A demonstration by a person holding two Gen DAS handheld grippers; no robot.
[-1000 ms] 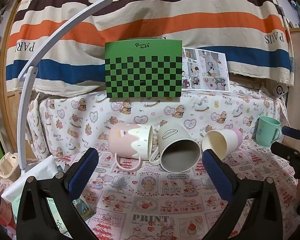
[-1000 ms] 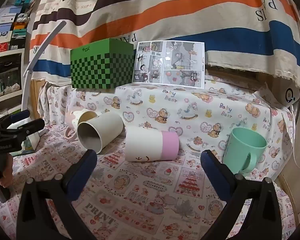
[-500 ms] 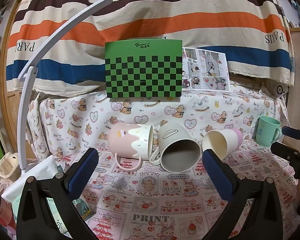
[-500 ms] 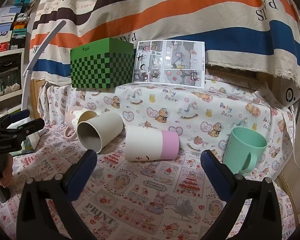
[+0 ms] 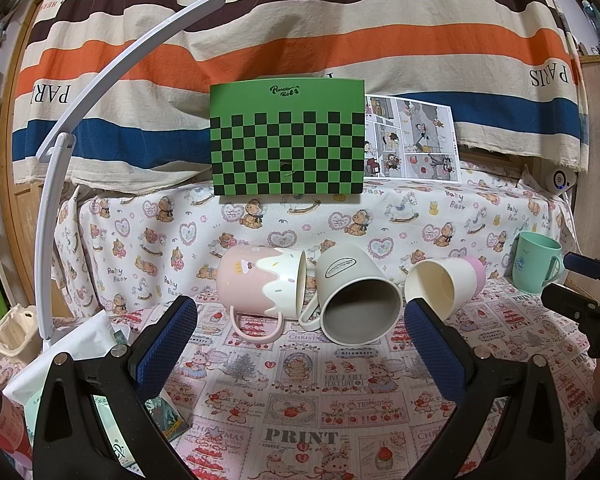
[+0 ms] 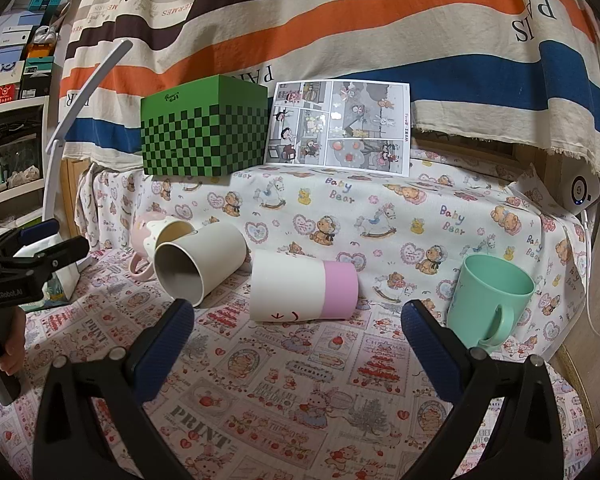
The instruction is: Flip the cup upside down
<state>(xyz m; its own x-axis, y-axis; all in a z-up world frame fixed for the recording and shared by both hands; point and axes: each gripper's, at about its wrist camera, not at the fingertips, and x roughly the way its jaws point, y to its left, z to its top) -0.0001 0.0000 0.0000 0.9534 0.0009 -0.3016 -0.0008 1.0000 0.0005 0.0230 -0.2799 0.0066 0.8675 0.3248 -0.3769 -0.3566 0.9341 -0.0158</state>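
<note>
Three cups lie on their sides on the patterned cloth: a pink and cream mug, a grey-white mug, and a white cup with a pink base. A mint green mug stands upright at the right. My left gripper is open and empty, in front of the lying cups. My right gripper is open and empty, in front of the white and pink cup.
A green checkered box and a comic sheet stand on the raised ledge behind. A white curved lamp arm rises at the left. Packets and a bottle lie at the front left.
</note>
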